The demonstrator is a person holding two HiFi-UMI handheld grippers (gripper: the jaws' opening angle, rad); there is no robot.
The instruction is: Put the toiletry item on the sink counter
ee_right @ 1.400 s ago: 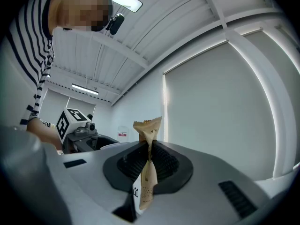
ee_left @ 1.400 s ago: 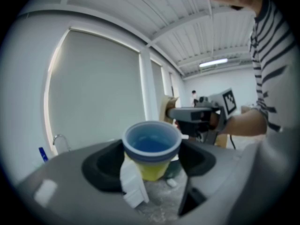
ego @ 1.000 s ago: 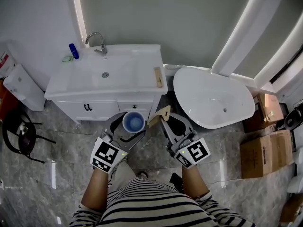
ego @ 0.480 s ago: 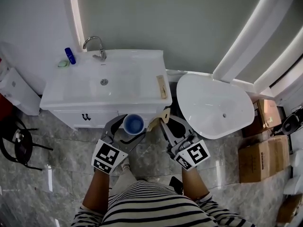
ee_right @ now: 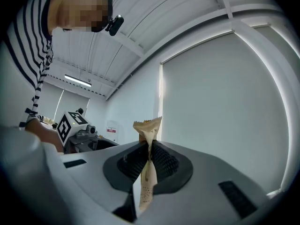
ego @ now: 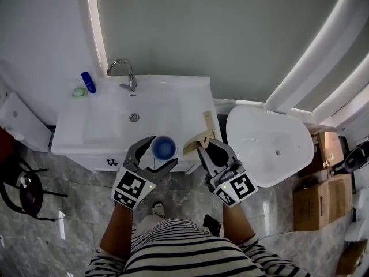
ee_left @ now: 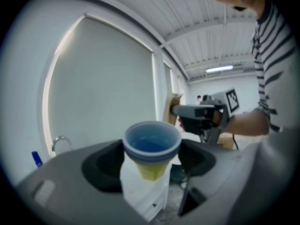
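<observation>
At the sink counter (ego: 75, 137), left gripper (ego: 161, 152) clamped on blue cup (ego: 164, 147), right gripper (ego: 209, 149) pinching tan packet (ego: 195, 142)

Both forearms reach forward, side by side. The left gripper (ego: 161, 152) clamps a blue cup (ego: 164, 146); the right gripper (ego: 207, 146) pinches a tan packet (ego: 195, 142).

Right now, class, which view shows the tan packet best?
The right gripper view: the packet stands close, pinched in the right tool. The head view shows it small; the left gripper view, a distant sliver.
</observation>
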